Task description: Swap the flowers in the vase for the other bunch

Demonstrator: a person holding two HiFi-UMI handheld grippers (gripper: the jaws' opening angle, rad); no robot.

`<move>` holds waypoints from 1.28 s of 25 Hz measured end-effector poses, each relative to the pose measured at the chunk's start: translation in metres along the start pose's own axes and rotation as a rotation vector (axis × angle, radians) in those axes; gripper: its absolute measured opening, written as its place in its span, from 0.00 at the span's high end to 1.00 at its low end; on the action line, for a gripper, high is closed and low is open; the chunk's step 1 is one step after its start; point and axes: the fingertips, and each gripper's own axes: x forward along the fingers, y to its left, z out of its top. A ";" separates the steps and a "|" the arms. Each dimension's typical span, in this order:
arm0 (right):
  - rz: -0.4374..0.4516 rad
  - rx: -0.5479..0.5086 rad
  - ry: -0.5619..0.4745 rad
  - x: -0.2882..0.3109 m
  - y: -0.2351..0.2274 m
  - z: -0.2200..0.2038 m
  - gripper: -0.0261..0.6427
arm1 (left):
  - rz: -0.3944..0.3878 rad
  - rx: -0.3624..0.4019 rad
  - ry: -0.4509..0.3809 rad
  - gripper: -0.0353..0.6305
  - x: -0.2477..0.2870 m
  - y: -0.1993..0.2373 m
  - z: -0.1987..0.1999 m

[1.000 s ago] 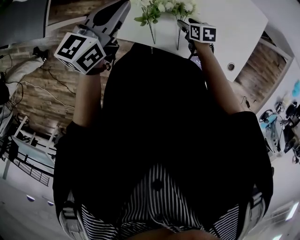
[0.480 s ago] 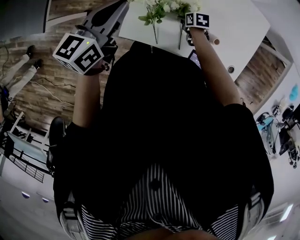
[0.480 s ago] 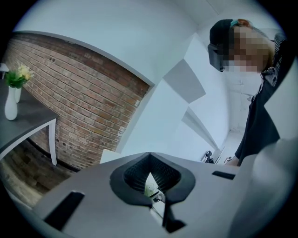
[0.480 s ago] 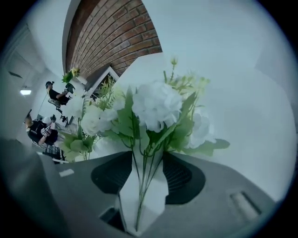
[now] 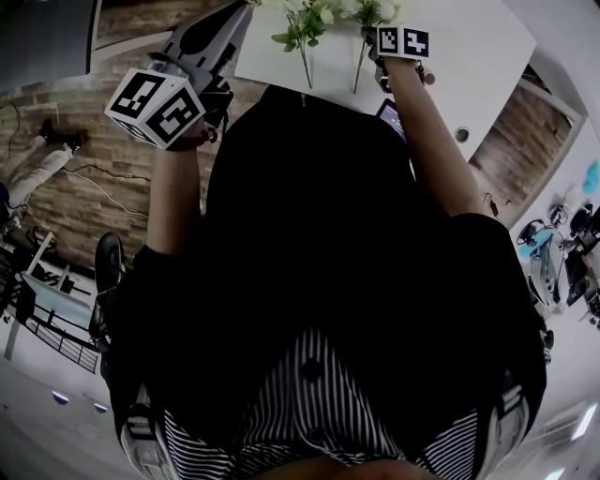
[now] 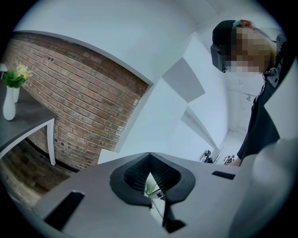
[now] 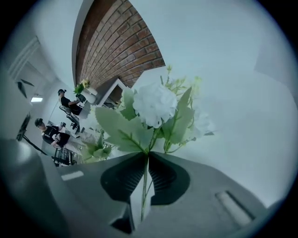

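Observation:
Two bunches of white flowers with green leaves lie on the white table [image 5: 469, 56]. My right gripper [image 5: 375, 42] [image 7: 145, 155] has just been closing and is now shut on the thin stem [image 7: 145, 186] of the right bunch [image 5: 367, 13], whose white bloom [image 7: 156, 104] stands just past the jaws. The left bunch [image 5: 300, 26] lies free beside it, stem toward me. My left gripper [image 5: 242, 9] [image 6: 149, 155] hovers at the table's left edge, tips together, holding nothing. No vase shows on this table.
A white vase with flowers [image 6: 9, 102] stands on a grey side table far off by the brick wall. A small round object [image 5: 459, 133] lies on the white table's right part. People [image 7: 46, 132] stand in the background. The floor is wood.
The right gripper moved up the table to the right bunch and its jaws closed on the stem. The left gripper stayed in place.

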 end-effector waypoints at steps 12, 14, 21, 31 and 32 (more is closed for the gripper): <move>0.088 -0.006 -0.312 -0.124 0.008 0.036 0.92 | -0.102 0.060 0.035 0.94 0.037 -0.040 0.006; 0.101 -0.009 -0.394 -0.154 0.007 0.044 0.92 | -0.125 0.076 0.044 0.94 0.044 -0.048 0.007; 0.056 -0.099 -0.646 -0.239 0.002 0.059 0.92 | -0.217 0.129 0.079 0.94 0.076 -0.084 0.003; -0.219 -0.198 -0.915 -0.308 -0.034 0.041 0.92 | -0.296 0.183 0.128 0.94 0.100 -0.120 0.000; -0.231 -0.198 -0.919 -0.306 -0.036 0.039 0.92 | -0.298 0.184 0.133 0.94 0.101 -0.120 -0.001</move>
